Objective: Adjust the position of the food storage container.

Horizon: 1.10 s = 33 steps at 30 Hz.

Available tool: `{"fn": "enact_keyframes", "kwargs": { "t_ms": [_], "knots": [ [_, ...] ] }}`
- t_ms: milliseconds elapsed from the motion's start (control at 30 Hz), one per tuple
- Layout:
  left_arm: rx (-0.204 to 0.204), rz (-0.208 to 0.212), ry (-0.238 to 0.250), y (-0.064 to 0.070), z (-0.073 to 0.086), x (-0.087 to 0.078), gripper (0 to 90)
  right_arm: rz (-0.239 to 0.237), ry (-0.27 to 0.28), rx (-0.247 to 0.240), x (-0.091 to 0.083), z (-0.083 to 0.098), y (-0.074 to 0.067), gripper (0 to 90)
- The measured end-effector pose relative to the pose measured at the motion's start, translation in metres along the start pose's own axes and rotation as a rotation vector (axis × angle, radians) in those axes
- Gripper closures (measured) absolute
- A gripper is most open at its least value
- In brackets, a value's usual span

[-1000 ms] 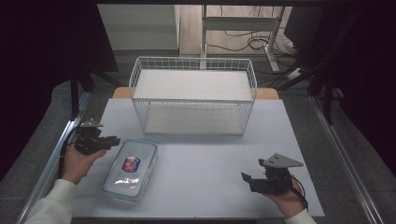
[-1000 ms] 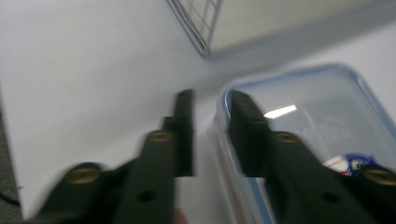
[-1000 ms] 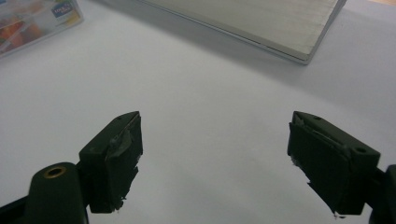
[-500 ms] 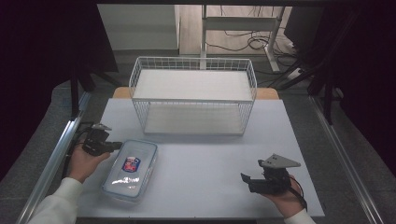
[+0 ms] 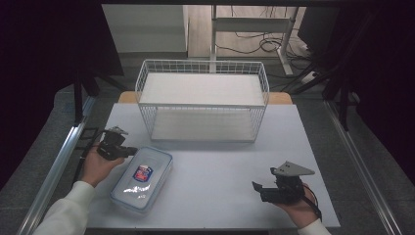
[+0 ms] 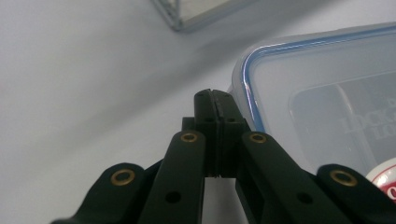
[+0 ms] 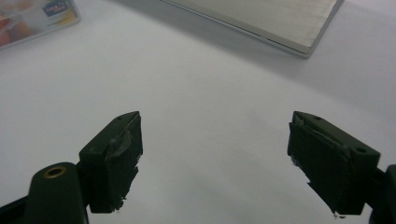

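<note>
While the left gripper [image 5: 128,152] sits near the worktop's [image 5: 220,196] left edge, its jaws are pressed fully together with nothing between them, and they have just finished closing. Tips lie just beside the far left corner of the clear plastic container [image 5: 142,178]; from the left gripper view [image 6: 215,100] contact with the blue-rimmed lid [image 6: 327,93] cannot be settled, though they look a hair short of it. Container lies flat, lid on, toward the front left corner of the worktop, a red and blue label [image 5: 143,172] showing through the lid. Right gripper [image 5: 258,191] rests in the hand near the front right corner, well apart from the container, jaws spread wide over bare surface; right gripper view [image 7: 215,158] confirms nothing held. White wire basket [image 5: 203,100] stands at the middle of the far edge, a white board as its floor.
</note>
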<state>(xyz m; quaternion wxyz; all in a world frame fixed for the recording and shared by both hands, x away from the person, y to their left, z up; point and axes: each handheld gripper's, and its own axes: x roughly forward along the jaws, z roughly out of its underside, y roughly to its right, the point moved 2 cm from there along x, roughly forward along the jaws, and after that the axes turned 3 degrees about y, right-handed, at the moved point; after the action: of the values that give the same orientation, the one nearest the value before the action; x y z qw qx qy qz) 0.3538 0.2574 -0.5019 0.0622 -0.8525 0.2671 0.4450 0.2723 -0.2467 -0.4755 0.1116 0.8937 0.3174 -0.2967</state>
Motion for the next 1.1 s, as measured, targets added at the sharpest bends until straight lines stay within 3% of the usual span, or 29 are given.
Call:
{"fn": "enact_keyframes", "kwargs": {
  "t_ms": [67,367,467,767,867,967,1033,1100],
  "knots": [
    [0.034,-0.001,-0.007,0.007,-0.006,0.004,90.0,0.000,-0.002,0.002,0.000,0.000,0.000,18.3],
    [0.083,0.049,-0.011,0.034,-0.022,0.019,90.0,-0.002,-0.009,-0.005,0.001,0.001,0.000,18.3],
    [0.123,0.060,-0.025,0.046,-0.028,0.024,90.0,-0.001,-0.011,-0.004,0.001,0.001,-0.001,18.3],
    [0.170,0.067,-0.023,0.054,-0.033,0.028,90.0,-0.003,-0.015,-0.013,0.001,0.001,-0.002,18.2],
    [0.177,0.065,-0.003,0.053,-0.033,0.020,90.0,-0.001,-0.014,-0.013,0.000,0.000,-0.002,18.2],
    [0.167,0.106,0.049,0.058,-0.032,-0.007,90.0,0.003,-0.015,-0.016,0.001,0.001,-0.001,18.2],
    [0.151,0.140,0.070,0.066,-0.029,-0.021,90.0,0.003,-0.016,-0.013,0.001,0.001,-0.001,18.2],
    [0.179,0.156,0.067,0.078,-0.023,-0.032,90.0,0.004,-0.016,-0.013,0.001,0.001,-0.002,18.2]
  ]
}}
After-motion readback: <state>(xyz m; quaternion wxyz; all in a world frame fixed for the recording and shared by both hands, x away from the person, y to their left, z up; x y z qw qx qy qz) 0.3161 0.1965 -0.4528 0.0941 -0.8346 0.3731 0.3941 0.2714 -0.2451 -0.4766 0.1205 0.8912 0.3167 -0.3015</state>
